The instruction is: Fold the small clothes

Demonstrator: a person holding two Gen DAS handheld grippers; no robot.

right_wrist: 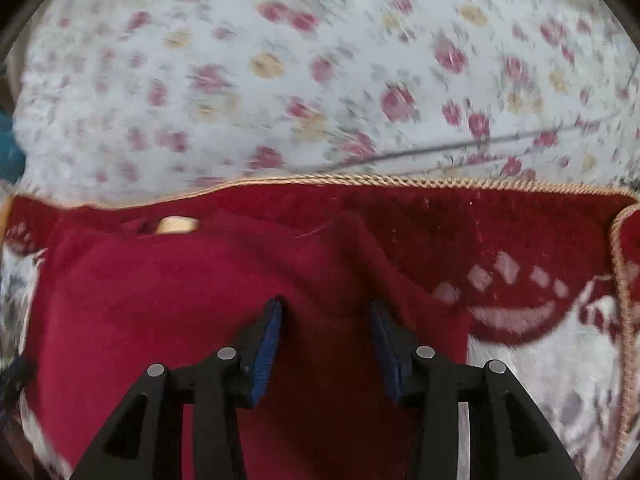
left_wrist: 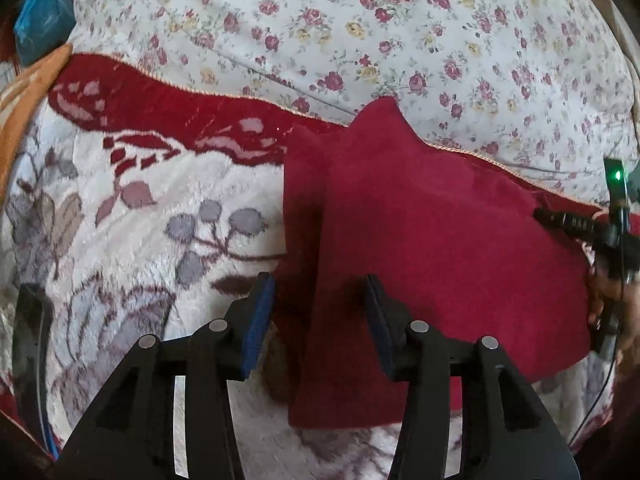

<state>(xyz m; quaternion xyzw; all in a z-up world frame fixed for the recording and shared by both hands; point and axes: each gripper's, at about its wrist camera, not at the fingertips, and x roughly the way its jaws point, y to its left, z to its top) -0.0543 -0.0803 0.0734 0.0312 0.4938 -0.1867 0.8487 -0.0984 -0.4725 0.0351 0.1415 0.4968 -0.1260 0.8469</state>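
My left claw (left_wrist: 320, 316) and right claw (right_wrist: 324, 340) hang wide open, empty, over the red garment (left_wrist: 420, 240) on the blanket (left_wrist: 140, 220). Next, I'd pinch an edge to fold.

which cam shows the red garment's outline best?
Left wrist: sharp, with the red garment showing its left, far and near edges on the blanket. Right wrist is motion-blurred and shows mostly its middle and right edge.

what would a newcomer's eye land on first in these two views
The dark red garment grabs the eye first, spread across the plush patterned blanket with a folded ridge rising near its middle. Next comes the left tool, open over the garment's near edge, and the right tool, also open above the red cloth. Behind lies the rose-print sheet.
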